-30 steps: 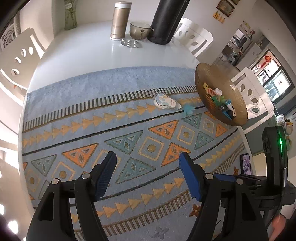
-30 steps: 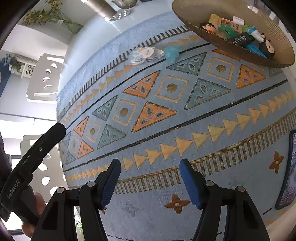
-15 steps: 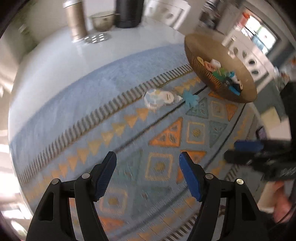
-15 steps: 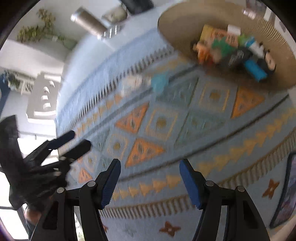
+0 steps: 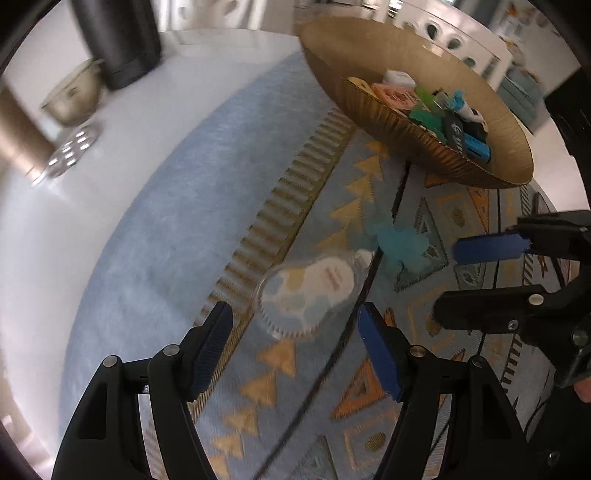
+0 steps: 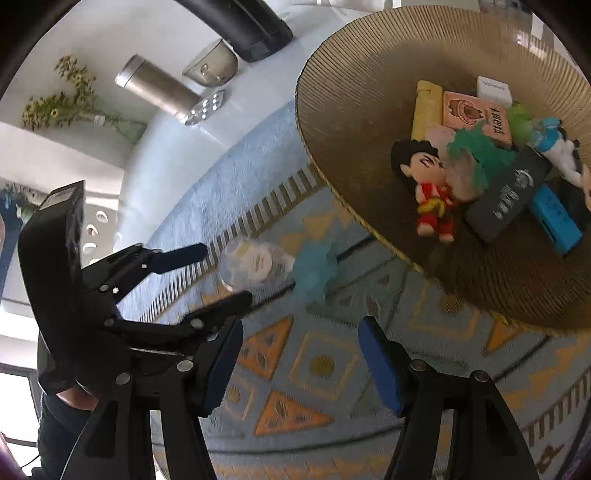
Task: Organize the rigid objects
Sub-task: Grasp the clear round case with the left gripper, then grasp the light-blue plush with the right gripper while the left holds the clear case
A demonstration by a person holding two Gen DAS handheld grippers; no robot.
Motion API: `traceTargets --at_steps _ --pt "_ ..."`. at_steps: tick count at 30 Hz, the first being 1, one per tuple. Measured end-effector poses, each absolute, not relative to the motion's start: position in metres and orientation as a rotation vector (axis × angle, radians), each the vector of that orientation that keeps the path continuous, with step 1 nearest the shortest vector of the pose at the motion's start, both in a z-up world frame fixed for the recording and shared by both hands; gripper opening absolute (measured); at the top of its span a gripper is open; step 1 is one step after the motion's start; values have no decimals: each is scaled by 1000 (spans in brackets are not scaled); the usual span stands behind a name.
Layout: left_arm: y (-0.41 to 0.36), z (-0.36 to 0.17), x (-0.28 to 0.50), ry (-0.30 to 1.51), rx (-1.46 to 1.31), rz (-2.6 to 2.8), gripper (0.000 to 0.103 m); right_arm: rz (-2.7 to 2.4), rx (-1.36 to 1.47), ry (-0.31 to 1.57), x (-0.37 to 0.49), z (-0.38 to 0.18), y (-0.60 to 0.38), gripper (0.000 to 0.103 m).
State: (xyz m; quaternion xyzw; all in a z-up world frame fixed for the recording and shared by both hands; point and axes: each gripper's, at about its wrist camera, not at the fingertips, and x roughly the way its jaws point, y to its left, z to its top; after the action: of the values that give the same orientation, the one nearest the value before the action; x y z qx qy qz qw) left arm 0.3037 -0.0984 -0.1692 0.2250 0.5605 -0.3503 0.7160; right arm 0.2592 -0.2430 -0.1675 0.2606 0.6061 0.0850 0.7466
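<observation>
The left gripper (image 5: 295,325) is seen with its jaws wide apart and nothing between them; it is held low over the mat (image 5: 155,266), and its blue pads (image 5: 380,354) stand on either side of the tape dispenser (image 5: 314,291), which lies flat on the mat and is not touched by them. In the right wrist view the same dispenser (image 6: 255,264) is found between the two fingers of the left gripper (image 6: 221,273), a little beyond their tips. The right gripper (image 6: 299,354) is also spread open and empty, and it is held above the mat (image 6: 325,365), near the bowl (image 6: 343,92). A teal piece (image 5: 402,245) lies just beside the dispenser, on the side toward the bowl (image 5: 399,48); whether the two touch cannot be told, because both are blurred. The bowl rests on the mat and holds a doll (image 6: 428,181), a pink box (image 6: 476,118), a yellow bar (image 6: 424,107), a dark tube (image 6: 506,195), a blue block (image 6: 557,218) and other small items. Behind the mat, on the white table (image 5: 48,229), a steel flask (image 6: 159,88), a glass bowl (image 6: 214,64) and a black cylinder (image 6: 255,26) are placed.
</observation>
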Motion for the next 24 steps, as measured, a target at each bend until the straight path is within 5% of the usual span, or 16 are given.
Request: traceTargets --at_steps 5,12,24 --pt "-115 -179 306 1239 577 -828 69 135 609 1296 272 -177 -241 64" --pt "-115 -172 301 1207 504 -821 63 94 568 1333 287 -191 -236 31" --pt "-46 -161 248 1259 5 -472 63 171 447 1301 242 -158 -245 30"
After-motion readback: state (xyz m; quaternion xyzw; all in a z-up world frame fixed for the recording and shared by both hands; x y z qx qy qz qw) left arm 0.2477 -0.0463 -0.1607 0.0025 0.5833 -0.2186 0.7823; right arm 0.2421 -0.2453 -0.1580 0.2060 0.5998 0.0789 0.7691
